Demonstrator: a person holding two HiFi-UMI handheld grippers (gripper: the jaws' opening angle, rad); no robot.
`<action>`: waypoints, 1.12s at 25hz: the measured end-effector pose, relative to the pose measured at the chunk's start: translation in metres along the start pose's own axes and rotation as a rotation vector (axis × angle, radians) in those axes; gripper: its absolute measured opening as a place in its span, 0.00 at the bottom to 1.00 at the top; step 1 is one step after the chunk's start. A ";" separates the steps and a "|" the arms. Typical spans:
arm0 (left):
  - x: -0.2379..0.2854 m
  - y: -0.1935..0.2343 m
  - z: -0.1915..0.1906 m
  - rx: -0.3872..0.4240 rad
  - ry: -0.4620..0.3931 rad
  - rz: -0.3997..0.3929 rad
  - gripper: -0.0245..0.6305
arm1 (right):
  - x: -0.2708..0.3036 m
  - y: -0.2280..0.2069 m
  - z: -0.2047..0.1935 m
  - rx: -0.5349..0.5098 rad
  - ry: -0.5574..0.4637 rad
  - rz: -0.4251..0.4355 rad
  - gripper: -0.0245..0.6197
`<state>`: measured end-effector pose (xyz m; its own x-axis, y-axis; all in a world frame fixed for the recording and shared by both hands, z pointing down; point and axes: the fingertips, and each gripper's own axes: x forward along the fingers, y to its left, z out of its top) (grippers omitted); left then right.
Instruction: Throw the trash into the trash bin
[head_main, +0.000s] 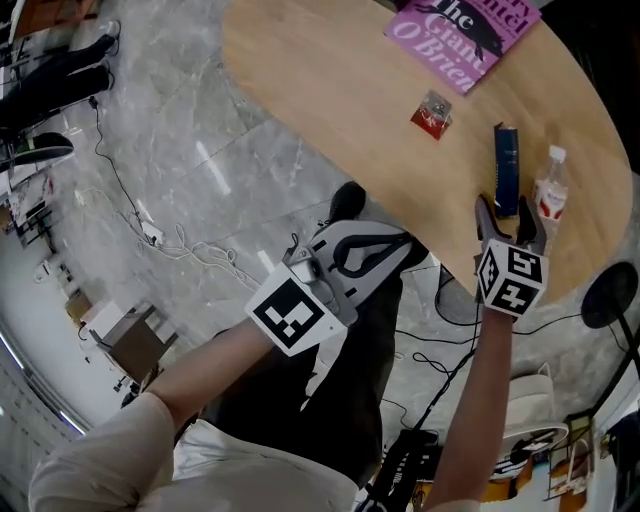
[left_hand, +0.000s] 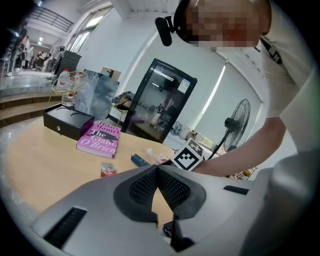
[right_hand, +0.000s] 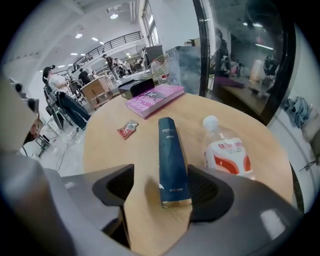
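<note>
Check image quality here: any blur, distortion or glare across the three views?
Head view: sharp, evenly lit; wide lens bends the table edge, pale sheen streaks on the floor. Left gripper view: heavy fisheye, dark corners, mosaic patch at top. Right gripper view: fisheye too; blue tube crisp, glass pane reflective.

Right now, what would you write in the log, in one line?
left gripper: shut, empty | right gripper: open, astride blue tube near end, no grip | blue tube: flat on table

table (head_main: 330, 90): round, light wood
far side: pink book (head_main: 462, 30), flat
middle: red wrapper (head_main: 432, 113)
right edge: dark blue tube (head_main: 506, 170) lying flat, water bottle (head_main: 550, 195) just beside
</note>
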<state>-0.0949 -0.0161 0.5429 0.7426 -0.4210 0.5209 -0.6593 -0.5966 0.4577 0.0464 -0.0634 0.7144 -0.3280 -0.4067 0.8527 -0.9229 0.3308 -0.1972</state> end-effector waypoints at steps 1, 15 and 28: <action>0.002 0.001 -0.003 -0.004 0.000 -0.003 0.05 | 0.005 -0.001 -0.001 0.001 0.009 -0.016 0.57; -0.003 0.008 -0.032 -0.060 0.032 0.004 0.05 | 0.021 0.005 -0.023 -0.003 0.036 -0.094 0.18; 0.001 -0.023 -0.052 -0.013 0.081 -0.059 0.05 | -0.017 0.013 -0.059 0.037 0.008 -0.077 0.18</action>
<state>-0.0852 0.0324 0.5701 0.7685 -0.3285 0.5491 -0.6166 -0.6095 0.4983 0.0519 -0.0021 0.7255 -0.2537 -0.4226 0.8701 -0.9524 0.2664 -0.1483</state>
